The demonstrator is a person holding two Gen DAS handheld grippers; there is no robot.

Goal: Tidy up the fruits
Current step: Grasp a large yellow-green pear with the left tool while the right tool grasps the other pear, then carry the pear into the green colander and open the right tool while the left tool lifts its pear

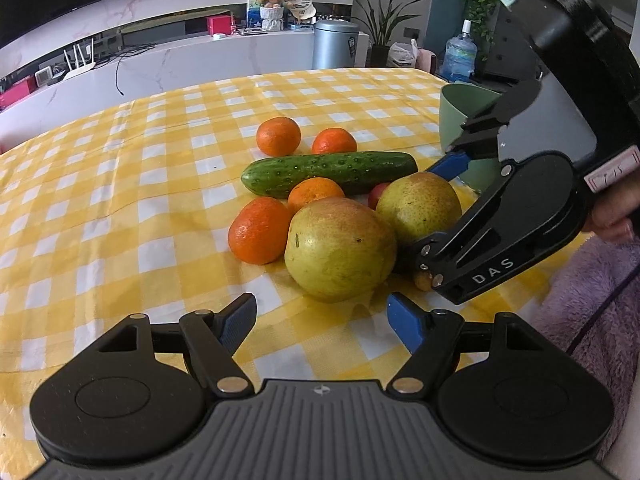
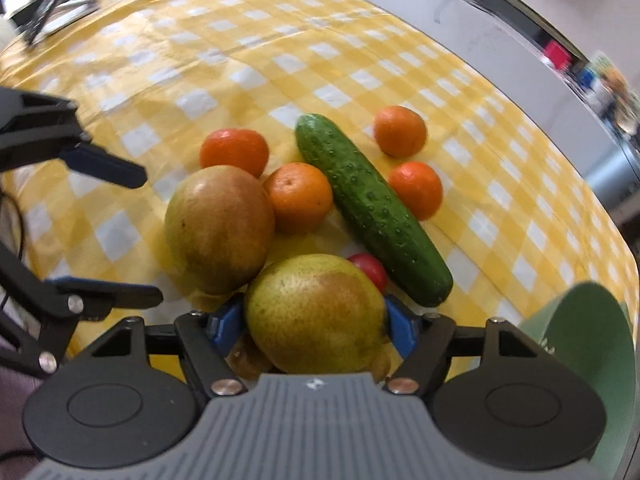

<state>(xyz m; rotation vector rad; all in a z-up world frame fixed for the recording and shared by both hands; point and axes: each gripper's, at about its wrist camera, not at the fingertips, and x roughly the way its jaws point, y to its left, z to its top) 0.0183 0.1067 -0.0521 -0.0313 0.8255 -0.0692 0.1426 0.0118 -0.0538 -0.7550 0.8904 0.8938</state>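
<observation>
Two yellow-green pears lie on the yellow checked tablecloth (image 1: 120, 208) among several tangerines and a cucumber (image 1: 328, 172) (image 2: 372, 208). My right gripper (image 2: 314, 326) (image 1: 430, 208) points steeply down, its blue pads against both sides of the right-hand pear (image 2: 316, 316) (image 1: 418, 204). The other pear (image 1: 340, 248) (image 2: 218, 228) sits just ahead of my left gripper (image 1: 322, 320) (image 2: 152, 236), which stands open with nothing between its fingers. A tangerine (image 1: 260, 230) (image 2: 234, 152) touches that pear. A small red fruit (image 2: 370, 270) peeks out by the held pear.
A green bowl (image 1: 460, 108) (image 2: 580, 332) stands at the table's right side, close behind the right gripper. Something brown (image 2: 248, 356) lies partly hidden under the held pear. A person's hand (image 1: 612, 220) and purple sleeve (image 1: 592, 300) are at the right. Bare cloth stretches left and far.
</observation>
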